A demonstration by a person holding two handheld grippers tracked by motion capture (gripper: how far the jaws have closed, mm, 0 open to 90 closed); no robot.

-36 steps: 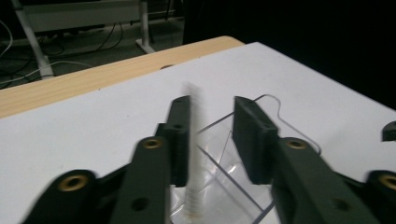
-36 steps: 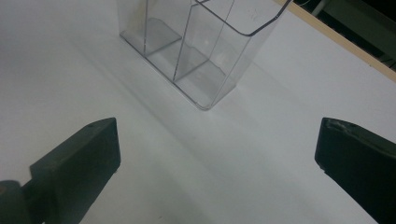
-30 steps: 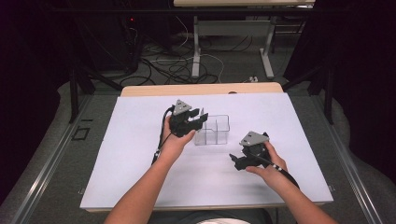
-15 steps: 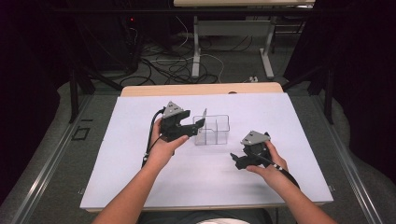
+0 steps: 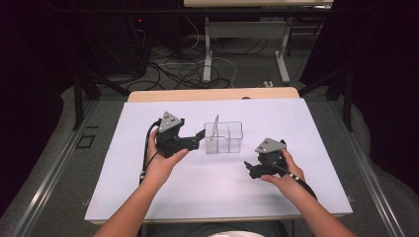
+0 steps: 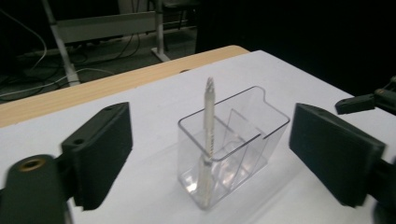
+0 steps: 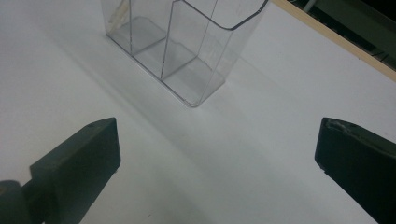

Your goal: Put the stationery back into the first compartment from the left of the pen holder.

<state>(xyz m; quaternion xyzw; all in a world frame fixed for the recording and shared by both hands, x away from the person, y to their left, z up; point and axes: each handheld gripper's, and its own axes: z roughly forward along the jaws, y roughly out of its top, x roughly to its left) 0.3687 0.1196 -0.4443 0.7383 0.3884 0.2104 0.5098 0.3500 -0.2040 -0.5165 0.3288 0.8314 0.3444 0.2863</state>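
Note:
A clear plastic organizer (image 5: 229, 138) with three compartments stands mid-table on the white sheet. In its left end compartment a thin pale stick (image 5: 216, 126) stands upright, leaning on the wall (image 6: 208, 119). My left gripper (image 5: 199, 135) hangs just left of the organizer and points at it. Its jaws have just been opening and stand wide, and its fingers (image 6: 100, 149) hold nothing, with the organizer (image 6: 243, 140) ahead of them. My right gripper (image 5: 251, 170) rests to the lower right of the organizer, open and empty. Its fingers (image 7: 77, 161) face the organizer (image 7: 187, 51).
The white sheet (image 5: 306, 128) covers most of a wooden table, whose far edge (image 5: 212, 94) shows behind it. Desk legs and cables lie on the dark floor beyond. The right gripper's tip (image 6: 369, 100) shows in the left gripper view.
My left gripper has drawn back to the left, away from above the organizer, and its jaws have opened. The stick stays standing in the organizer. The right hand has kept still.

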